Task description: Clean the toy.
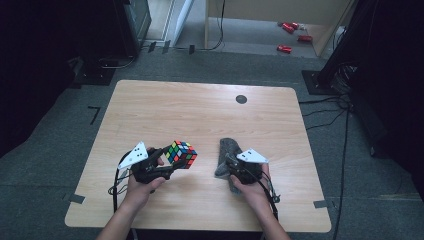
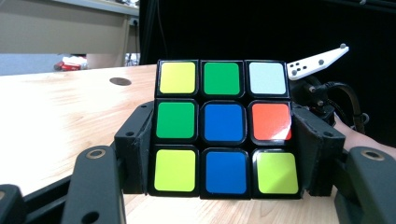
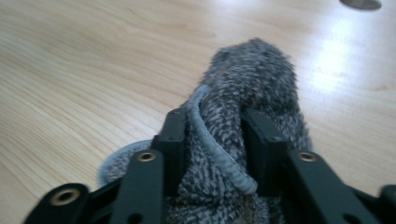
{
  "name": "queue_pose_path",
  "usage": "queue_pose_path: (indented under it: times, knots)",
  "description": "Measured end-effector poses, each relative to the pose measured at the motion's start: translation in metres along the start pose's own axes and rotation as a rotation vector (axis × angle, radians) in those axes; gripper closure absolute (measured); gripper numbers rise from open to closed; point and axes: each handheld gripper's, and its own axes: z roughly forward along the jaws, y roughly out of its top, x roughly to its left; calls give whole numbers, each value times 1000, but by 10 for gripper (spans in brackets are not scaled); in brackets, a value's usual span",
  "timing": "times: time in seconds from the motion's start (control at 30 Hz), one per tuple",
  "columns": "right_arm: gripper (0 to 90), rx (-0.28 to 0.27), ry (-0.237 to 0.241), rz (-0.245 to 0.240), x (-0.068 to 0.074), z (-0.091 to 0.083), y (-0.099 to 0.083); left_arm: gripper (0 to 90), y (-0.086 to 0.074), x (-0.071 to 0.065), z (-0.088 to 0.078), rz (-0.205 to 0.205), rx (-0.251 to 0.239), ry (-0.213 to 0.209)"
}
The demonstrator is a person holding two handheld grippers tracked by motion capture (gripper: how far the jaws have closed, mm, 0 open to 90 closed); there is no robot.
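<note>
- Your left gripper [image 2: 224, 140] is clamped on a scrambled puzzle cube [image 2: 223, 128]; its black jaws press the cube's two opposite sides, so the cube sits square between them with one face turned full toward that gripper's camera.
- That face reads yellow, green, white along the top row; green, blue, orange across the middle; and lime, blue, lime along the bottom.
- From the high view, the left gripper [image 1: 167, 162] holds the puzzle cube [image 1: 181, 154] at the near left of the counter [image 1: 200, 110], just above or on the wood (which of the two cannot be told).
- A side grip like this probably steadies the cube for wiping or handling by the other hand.
- Your right gripper [image 3: 212, 140] has a fold of grey fuzzy cloth [image 3: 252, 88] standing up between its jaws. The jaws are only partly closed, and the pads sit against the pile without clearly pinching it, so the hold looks loose at best.
- The grey fuzzy cloth [image 1: 227, 155] lies bunched on the counter just ahead of the right gripper [image 1: 234, 169], near the cube but apart from it.
- Farther out, a small dark round disc [image 1: 241, 99] sits at the far side of the counter.
- Beyond the counter, red objects [image 1: 290, 35] lie on the floor by a wooden frame.
</note>
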Motion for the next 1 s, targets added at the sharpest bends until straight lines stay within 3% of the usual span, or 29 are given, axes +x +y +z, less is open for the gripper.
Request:
queue_pose_path:
  times: [0.17, 0.3, 0.4, 0.47, 0.63, 1.0]
  knots:
    - [373, -31, 8, 28, -4, -2, 2, 351, 0, 1, 0, -8, 0, 13]
    - [313, -114, 16, 23, -7, -12, 8, 350, 0, 2, 0, -13, 6, 22]
    - [313, -181, 62, -37, -1, -20, 13, 351, 0, 2, 0, -19, 10, 30]
    - [310, -233, 121, -75, 7, -25, 17, 350, 0, 2, 0, -27, 10, 28]
    - [297, -302, 194, -165, 26, -32, 20, 350, 1, 1, 2, -32, 19, 28]
    - [270, -341, 296, -275, 53, -32, 17, 350, 3, -9, 12, -62, 67, -5]
